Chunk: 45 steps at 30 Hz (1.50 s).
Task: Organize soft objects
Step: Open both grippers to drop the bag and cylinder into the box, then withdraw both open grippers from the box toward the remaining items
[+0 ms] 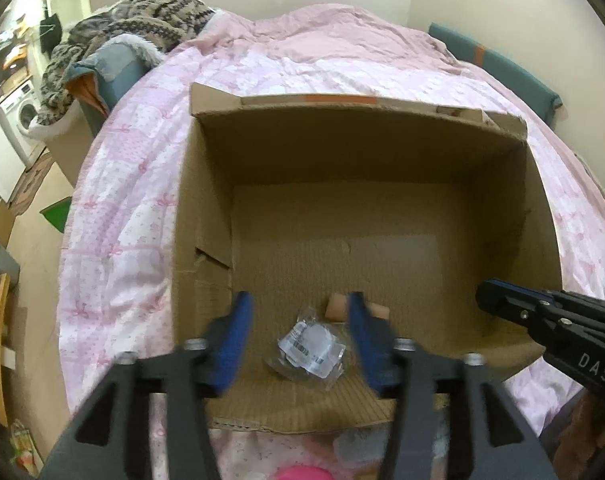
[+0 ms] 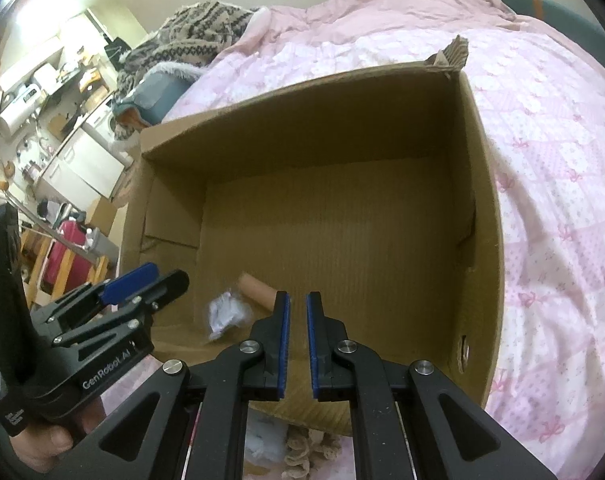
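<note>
Two items lie on the cardboard box (image 1: pixel 206 184) floor: crinkly plastic packet (image 1: pixel 310 346), light and slippery, below the empty, parted left gripper (image 1: pixel 298 312); right gripper (image 2: pixel 297 304) narrow, empty; pinch a bunched fold.

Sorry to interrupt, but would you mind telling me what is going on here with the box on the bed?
A person holds a gripper in each hand over an open cardboard box on a pink bedspread. The left gripper has its jaws open above a clear plastic packet lying on the box floor beside a small tan item. The right gripper is nearly shut and holds nothing.
</note>
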Tool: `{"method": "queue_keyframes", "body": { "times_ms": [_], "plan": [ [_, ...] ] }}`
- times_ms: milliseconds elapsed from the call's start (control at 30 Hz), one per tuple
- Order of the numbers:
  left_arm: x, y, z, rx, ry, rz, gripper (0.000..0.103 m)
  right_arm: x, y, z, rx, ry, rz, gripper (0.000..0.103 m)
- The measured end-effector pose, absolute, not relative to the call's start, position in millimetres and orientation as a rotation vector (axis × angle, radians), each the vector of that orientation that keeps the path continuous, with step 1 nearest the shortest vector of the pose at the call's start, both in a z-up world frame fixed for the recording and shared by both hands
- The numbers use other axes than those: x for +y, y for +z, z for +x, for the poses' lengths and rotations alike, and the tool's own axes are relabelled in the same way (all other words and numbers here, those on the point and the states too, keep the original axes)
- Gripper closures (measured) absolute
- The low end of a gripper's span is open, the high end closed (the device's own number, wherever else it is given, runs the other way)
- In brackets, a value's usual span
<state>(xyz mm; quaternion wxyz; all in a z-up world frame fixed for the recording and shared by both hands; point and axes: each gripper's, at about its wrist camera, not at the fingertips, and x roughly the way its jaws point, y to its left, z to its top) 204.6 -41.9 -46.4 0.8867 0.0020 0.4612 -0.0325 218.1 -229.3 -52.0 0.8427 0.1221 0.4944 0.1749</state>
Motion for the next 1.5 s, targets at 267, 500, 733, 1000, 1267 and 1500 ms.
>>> {"method": "queue_keyframes", "body": {
  "times_ms": [267, 500, 733, 1000, 1267, 1500],
  "plan": [
    [-33, -35, 202, 0.921, -0.059, -0.048, 0.037, -240, -41, 214, 0.979, 0.346, 0.3, 0.035],
    [-30, -33, 200, 0.941, -0.053, -0.065, 0.037, -249, -37, 215, 0.975, 0.313, 0.325, 0.032],
    [-25, -26, 185, 0.941, -0.057, -0.067, 0.037, -256, -28, 203, 0.96, 0.291, 0.332, 0.032],
    [-11, -8, 163, 0.914, -0.03, -0.054, 0.037, -261, -18, 187, 0.944, 0.284, 0.327, 0.032],
    [8, -3, 137, 0.93, -0.001, -0.089, 0.037, -260, -13, 163, 0.942, 0.289, 0.321, 0.032],
    [14, -5, 116, 0.956, 0.009, -0.103, 0.037, -256, -15, 144, 0.963, 0.295, 0.332, 0.032]
  ]
}}
